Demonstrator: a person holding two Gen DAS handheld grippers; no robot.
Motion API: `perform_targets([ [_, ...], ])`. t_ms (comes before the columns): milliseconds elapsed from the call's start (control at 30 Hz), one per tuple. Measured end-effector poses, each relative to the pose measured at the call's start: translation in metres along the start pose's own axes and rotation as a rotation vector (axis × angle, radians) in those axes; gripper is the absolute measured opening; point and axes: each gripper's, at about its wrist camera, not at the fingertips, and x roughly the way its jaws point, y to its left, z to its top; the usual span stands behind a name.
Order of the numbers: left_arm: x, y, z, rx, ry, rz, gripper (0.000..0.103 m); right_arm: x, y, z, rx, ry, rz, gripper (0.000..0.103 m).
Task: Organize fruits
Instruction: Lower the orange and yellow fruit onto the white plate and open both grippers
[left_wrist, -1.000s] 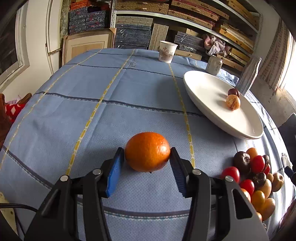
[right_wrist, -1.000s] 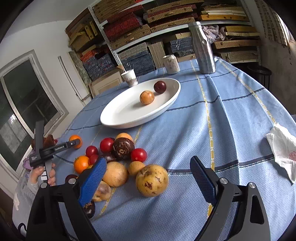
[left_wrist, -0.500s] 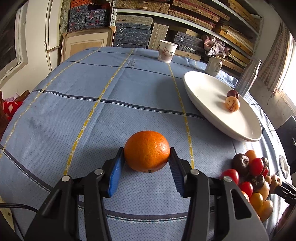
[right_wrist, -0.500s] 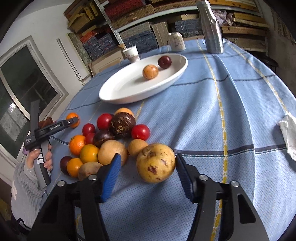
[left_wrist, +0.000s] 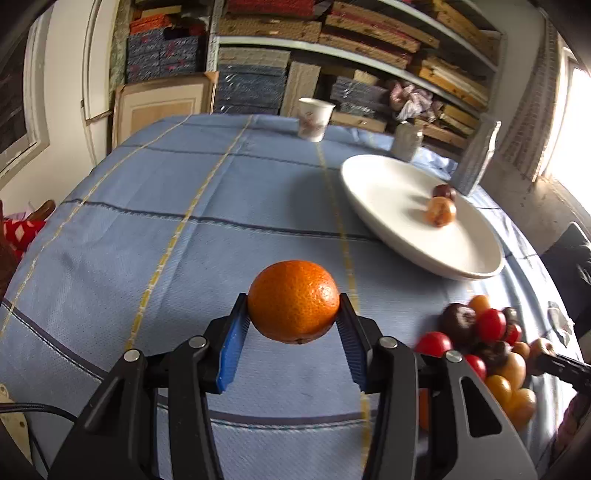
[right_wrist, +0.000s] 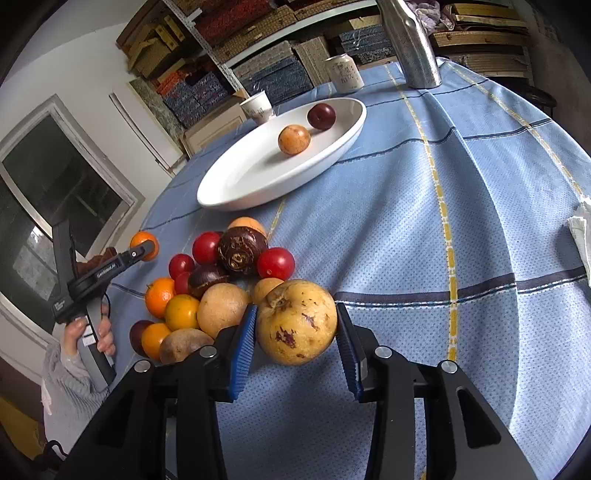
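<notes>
With just two fruits on the white plate (right_wrist: 229, 184), my left claw (left_wrist: 293, 332) grips an orange (left_wrist: 293, 301), my right claw (right_wrist: 295, 332) a spotty yellow fruit (right_wrist: 297, 321), and the pile (right_wrist: 207, 280) beside the plate is mostly untouched.

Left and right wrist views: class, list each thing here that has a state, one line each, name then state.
Left gripper: shut on round orange mandarin.
Right gripper: shut on speckled yellow round fruit.
White oval plate: holds two fruits.
White paper cup: upright.
Silver metal bottle: upright.
Mixed fruit pile: loose on blue tablecloth.
</notes>
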Motion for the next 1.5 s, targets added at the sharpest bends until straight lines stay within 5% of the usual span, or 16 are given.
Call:
perform_targets([
  [133,-0.014,-0.017,0.007,0.016,-0.031,-0.035,0.047,-0.012,0.004,0.007,-0.019,-0.057,0.023,0.042],
  [333,-0.006,-0.062,0.049,0.087,-0.033,-0.059,0.047,-0.018,0.035,0.071,-0.12,-0.093,-0.023,0.042],
  [600,0.054,-0.106,0.068,0.126,0.035,-0.095,0.047,0.055,0.049,0.127,-0.151,-0.062,-0.085,0.042],
  [833,0.074,-0.097,0.073,0.071,0.093,-0.168,0.05,0.077,0.04,0.125,-0.138,-0.081,-0.084,0.051],
  [1033,0.062,-0.099,0.07,0.094,0.04,-0.166,0.084,0.044,0.047,0.123,-0.166,-0.193,-0.069,0.064],
  [1133,0.045,-0.1,0.067,0.116,-0.026,-0.134,0.094,0.023,0.049,0.115,-0.166,-0.269,-0.056,0.087],
  [1233,0.031,-0.103,0.062,0.163,-0.069,-0.068,0.095,0.005,0.049,0.105,-0.174,-0.334,-0.062,0.096],
  [1500,-0.016,-0.076,0.026,0.15,-0.059,-0.073,0.095,-0.019,0.043,0.059,-0.193,-0.336,-0.091,0.099],
])
